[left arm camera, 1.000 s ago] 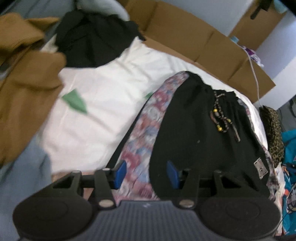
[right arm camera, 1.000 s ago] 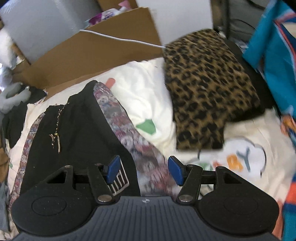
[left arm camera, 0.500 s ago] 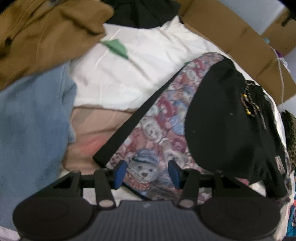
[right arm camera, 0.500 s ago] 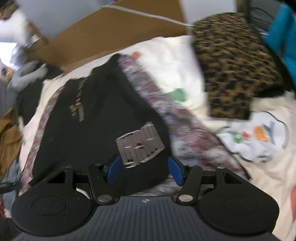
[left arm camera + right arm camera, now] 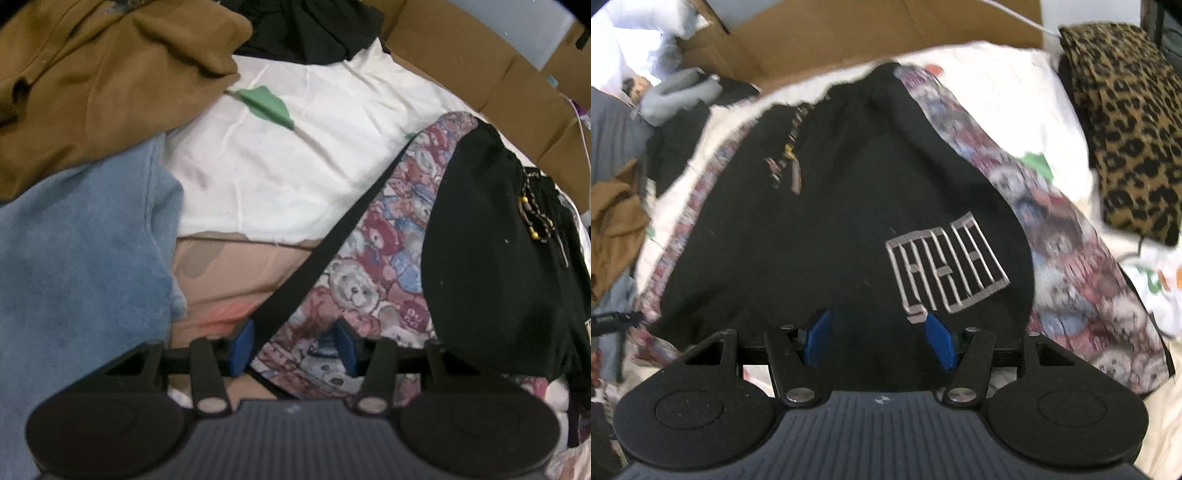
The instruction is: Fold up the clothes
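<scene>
A black garment (image 5: pixel 827 221) lies spread on the bed, soft and matte, rounded at its near hem, with a grey stitched emblem (image 5: pixel 947 273) of barred lines near that hem and a beaded cord (image 5: pixel 535 218) toward its far end; under it lies a woven teddy-bear fabric (image 5: pixel 365 266), nubby and busy in reds and blues, edged by a black band (image 5: pixel 325 254); both rest on a smooth cream sheet (image 5: pixel 295 155) with green patches. Left of them sit a fuzzy blue cloth (image 5: pixel 81 251) and a crumpled brown garment (image 5: pixel 92 81); a leopard-print piece (image 5: pixel 1126 129) lies to the right; flattened cardboard (image 5: pixel 871 33) stands along the far side. The left tongs (image 5: pixel 293 345) are spread apart, straddling the near corner of the teddy-bear fabric and its band; the right tongs (image 5: pixel 879 341) gape wide too, at the black garment's near hem, gripping nothing.
</scene>
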A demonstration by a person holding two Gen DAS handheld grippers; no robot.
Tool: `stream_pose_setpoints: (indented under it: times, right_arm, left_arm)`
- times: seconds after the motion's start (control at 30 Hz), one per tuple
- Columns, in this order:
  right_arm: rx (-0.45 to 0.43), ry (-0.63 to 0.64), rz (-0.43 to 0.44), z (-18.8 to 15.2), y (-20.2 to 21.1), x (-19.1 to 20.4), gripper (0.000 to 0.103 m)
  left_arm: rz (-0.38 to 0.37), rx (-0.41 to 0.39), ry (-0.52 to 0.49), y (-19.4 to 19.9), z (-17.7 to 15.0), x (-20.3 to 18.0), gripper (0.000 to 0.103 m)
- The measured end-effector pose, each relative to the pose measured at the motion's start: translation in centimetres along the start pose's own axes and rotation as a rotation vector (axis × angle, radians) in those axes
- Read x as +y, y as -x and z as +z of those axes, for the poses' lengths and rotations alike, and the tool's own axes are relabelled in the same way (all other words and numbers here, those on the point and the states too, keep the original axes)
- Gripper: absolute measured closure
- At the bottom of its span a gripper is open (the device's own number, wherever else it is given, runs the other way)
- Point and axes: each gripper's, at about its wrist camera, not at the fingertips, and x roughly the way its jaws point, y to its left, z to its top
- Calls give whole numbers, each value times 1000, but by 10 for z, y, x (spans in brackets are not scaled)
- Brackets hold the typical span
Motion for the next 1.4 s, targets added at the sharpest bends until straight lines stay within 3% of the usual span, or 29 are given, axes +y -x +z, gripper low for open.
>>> stream_pose_setpoints:
  times: [0.1,0.17,0.27,0.43,0.5,0.7,0.87,0.97,1.0,1.03,1.3,1.4]
  right_arm:
    - [13,1,-34,-6,-2,-8,40]
    - [0,-10,-46,-8,0,-15,40]
    - [-29,-7,-95,-5,7,-29,40]
    - [-84,-18,-209,1,19,-60,40]
    - [-106,-39,-257,4,25,-78,40]
    - [-144,-126,-371,-4,38,-127,40]
    - [-118,-251,-335,-21,36,-156,42]
    - [-82,-260,-288,-29,29,-156,63]
    - [-62,-256,-282,-31,26,-156,92]
    - [-50,-254,-292,-33,25,-156,98]
    - [-64,-251,-376,-47,48,-154,100]
    - [-9,-257,-360,-50,40,-161,97]
  left_arm:
    - [25,9,-37,-1,3,-2,62]
    - [31,28,-43,-2,6,-1,100]
    - [51,44,-54,-2,10,3,103]
    - [128,24,-58,8,15,10,103]
    - [106,17,-33,12,18,14,103]
    - [30,-11,-64,23,25,1,84]
    - [1,-6,-74,20,28,-13,84]
    - [-15,3,-80,18,27,-19,84]
    - [-19,5,-87,18,27,-22,84]
    - [-21,6,-93,19,27,-24,84]
    - [-33,-24,-122,20,44,-37,84]
    - [-41,-28,-132,14,56,-44,84]
